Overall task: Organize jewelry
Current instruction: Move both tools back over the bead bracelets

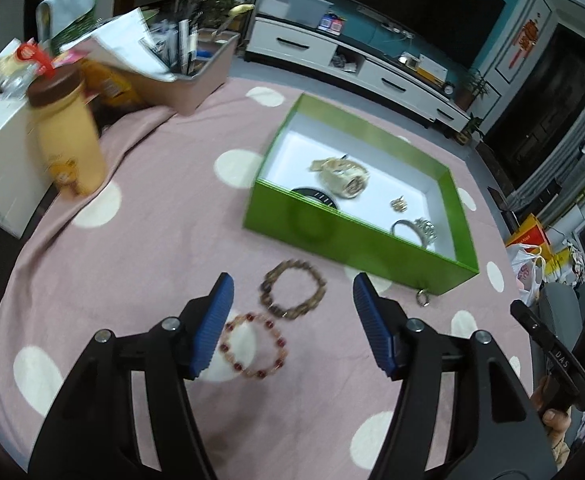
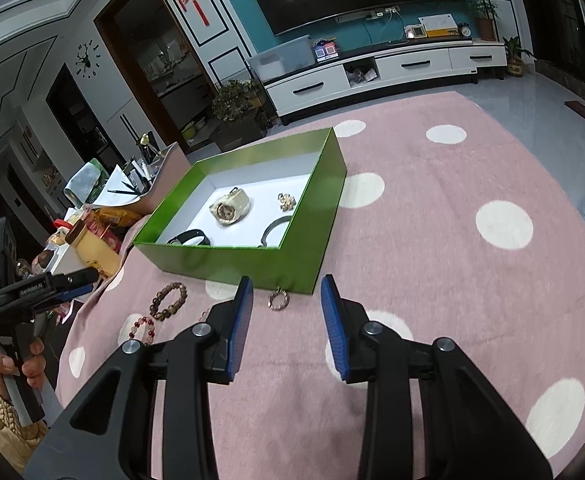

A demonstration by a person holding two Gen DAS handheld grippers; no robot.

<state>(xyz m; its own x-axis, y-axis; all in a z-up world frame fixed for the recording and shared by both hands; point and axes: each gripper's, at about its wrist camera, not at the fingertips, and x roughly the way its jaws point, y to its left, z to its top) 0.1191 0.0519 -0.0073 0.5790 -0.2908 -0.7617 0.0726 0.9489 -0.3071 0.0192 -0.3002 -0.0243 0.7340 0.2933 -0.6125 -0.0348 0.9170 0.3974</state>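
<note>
Worktop under a pink cloth [image 1: 152, 240] with cream dots. Green box [image 1: 348, 236], open-topped, white inside, holding: a cream watch [image 1: 344, 178] near the middle; a black band [image 1: 318, 197] against the near wall; a small gold ornament [image 1: 399, 204]; a silver bracelet [image 1: 414, 229] in the near right corner. Outside the box, on the cloth: a brown bead bracelet [image 1: 292, 291] just in front of the box; a red bead bracelet [image 1: 254, 346] beside it and nearer the camera, the two touching or nearly so; a small ring [image 2: 278, 300] lying close against the box's near corner. Left gripper [image 1: 292, 316]: jaws wide apart, empty, hanging above the two bead bracelets, its left pad over the edge of the red one. Right gripper [image 2: 286, 320]: jaws apart, empty, with the ring lying just ahead between them. At the worktop's left edge: a yellow bottle [image 1: 68, 140] with a brown cap, and a bin [image 1: 196, 76] of papers and pens behind it.
</note>
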